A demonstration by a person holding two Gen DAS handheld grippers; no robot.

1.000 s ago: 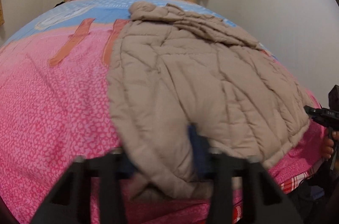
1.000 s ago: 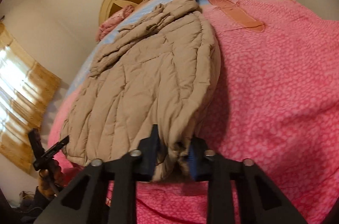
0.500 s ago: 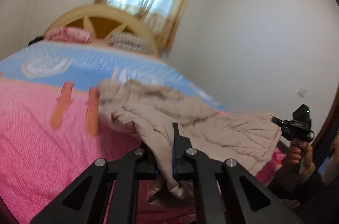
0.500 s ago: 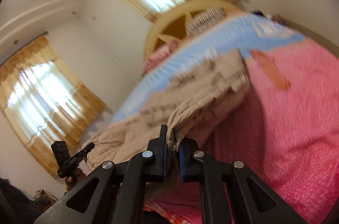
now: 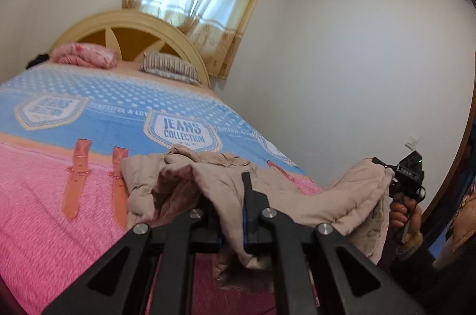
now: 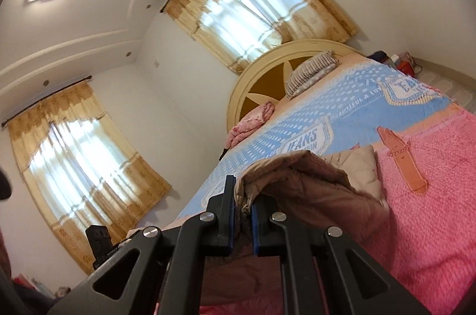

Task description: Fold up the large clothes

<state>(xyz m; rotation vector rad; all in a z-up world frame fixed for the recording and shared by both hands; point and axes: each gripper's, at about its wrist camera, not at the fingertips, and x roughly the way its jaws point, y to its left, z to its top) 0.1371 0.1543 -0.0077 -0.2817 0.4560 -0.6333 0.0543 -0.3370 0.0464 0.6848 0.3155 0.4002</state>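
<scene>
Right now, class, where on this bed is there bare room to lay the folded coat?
The pink spread left of the coat is bare; so is the blue band before the pillows. The near right edge is crowded.

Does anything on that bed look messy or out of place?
Only the beige quilted coat: it is bunched and hanging unevenly, pinched at its hem by both grippers over the pink and blue bedspread. Nothing looks damaged.
</scene>
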